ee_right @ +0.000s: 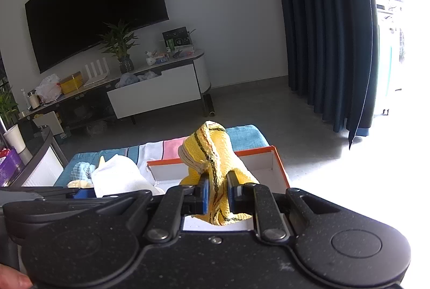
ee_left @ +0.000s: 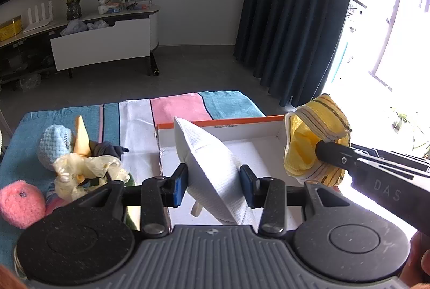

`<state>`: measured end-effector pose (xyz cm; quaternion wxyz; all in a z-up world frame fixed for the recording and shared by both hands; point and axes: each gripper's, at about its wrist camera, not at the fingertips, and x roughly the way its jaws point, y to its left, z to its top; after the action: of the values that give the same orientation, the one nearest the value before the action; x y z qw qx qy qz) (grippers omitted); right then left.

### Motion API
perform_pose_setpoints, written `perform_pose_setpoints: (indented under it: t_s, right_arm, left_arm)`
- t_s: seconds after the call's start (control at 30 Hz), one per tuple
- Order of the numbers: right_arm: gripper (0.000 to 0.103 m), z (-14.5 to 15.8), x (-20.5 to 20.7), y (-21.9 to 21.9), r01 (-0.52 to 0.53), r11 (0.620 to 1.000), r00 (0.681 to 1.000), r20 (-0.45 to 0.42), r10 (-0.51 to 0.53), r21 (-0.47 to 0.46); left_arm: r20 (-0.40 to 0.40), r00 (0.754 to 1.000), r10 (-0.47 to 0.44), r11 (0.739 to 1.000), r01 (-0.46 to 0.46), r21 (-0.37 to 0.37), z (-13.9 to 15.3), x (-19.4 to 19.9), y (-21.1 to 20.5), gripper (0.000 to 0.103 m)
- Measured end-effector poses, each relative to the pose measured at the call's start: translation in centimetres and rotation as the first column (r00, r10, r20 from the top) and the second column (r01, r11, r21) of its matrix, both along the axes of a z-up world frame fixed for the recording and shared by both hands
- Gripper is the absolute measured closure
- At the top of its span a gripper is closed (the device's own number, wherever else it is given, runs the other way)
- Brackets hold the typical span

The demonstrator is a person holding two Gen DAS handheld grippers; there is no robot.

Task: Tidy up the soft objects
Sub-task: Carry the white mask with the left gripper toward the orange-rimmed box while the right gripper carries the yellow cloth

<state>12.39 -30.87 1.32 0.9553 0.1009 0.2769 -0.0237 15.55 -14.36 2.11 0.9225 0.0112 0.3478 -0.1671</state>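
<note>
Striped cloth [ee_left: 177, 106] covers the table; each hand-held gripper [ee_left: 213, 183] [ee_right: 218, 191] clamps fabric, television [ee_right: 91, 9] behind.

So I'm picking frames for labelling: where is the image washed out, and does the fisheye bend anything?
Left wrist view: window side at right blown to white, glare behind the yellow cloth; white cloth and box evenly lit. Right wrist view: right edge and floor beside the curtain overexposed, television a featureless black with bowed edges. Both sharp, no motion blur.
</note>
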Motion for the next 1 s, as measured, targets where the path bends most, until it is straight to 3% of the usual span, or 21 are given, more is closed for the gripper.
perform_pose_setpoints:
  t_s: [1.0]
  right_arm:
    - [0.083, -2.4, 4.6, 0.2, 0.032, 0.999, 0.997, -0.07, -0.035, -0.034]
  left_arm:
    - [-0.049, 0.997, -0.055, 0.998, 0.055, 0.005, -2.2, 4.1, -2.6, 0.06]
